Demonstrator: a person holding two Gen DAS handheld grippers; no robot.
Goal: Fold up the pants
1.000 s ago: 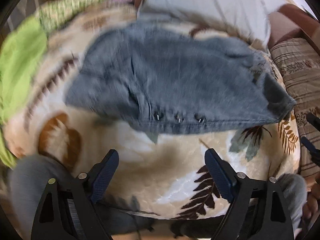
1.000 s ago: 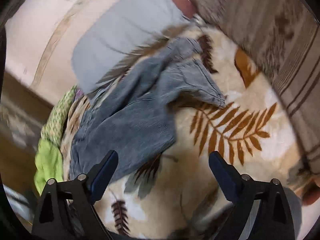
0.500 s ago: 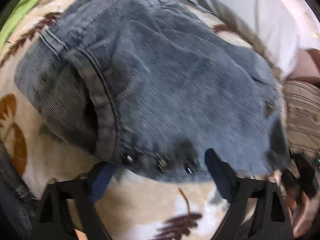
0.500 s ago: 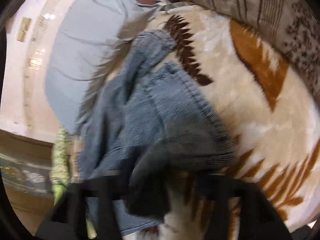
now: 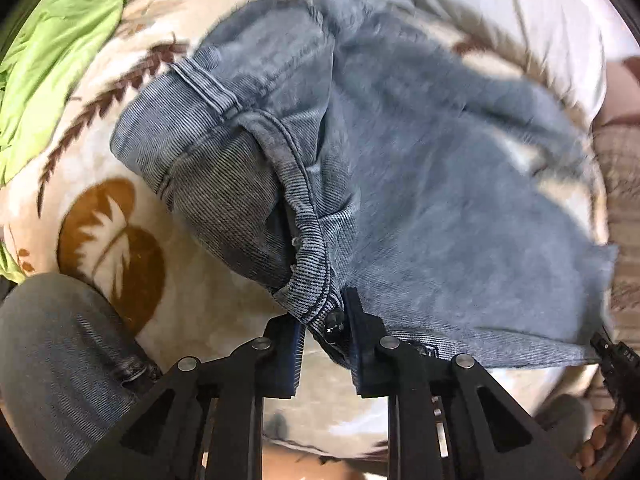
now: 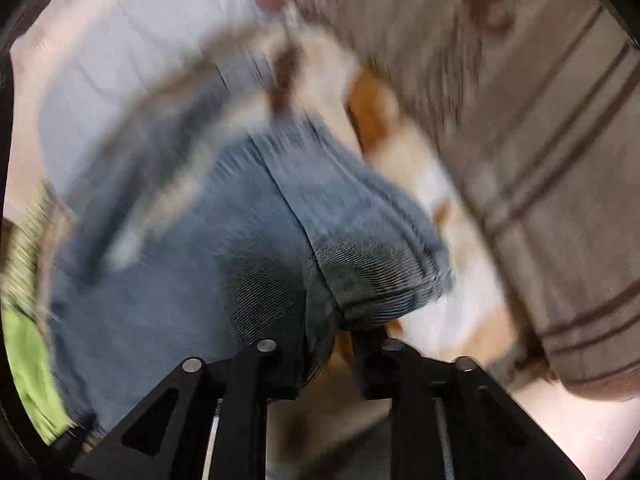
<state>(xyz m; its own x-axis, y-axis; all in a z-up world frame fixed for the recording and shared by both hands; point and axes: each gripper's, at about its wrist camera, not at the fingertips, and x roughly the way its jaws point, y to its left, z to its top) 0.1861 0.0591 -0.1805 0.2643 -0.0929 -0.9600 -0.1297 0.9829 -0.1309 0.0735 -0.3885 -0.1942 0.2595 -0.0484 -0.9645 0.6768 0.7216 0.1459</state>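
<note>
Leaf-print blanket (image 5: 120,216) under denim pants (image 5: 440,184). Left gripper (image 5: 325,322), spread wide a second ago, now clamps waistband by snap. Right gripper (image 6: 325,344), likewise wide earlier, now pinches pants edge; view blurred.

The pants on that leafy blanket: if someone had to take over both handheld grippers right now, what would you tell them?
Left gripper: shut on the pants at the waistband by the button.
Right gripper: fingers closed on another bunched edge of the pants; that view is blurred, so I cannot tell which part.
The pants lie rumpled on the leaf-print blanket, with a green cloth at its far left edge.
Done: both grips taken.
Left: no fold shows yet. Probably spread them flat, then fold.
</note>
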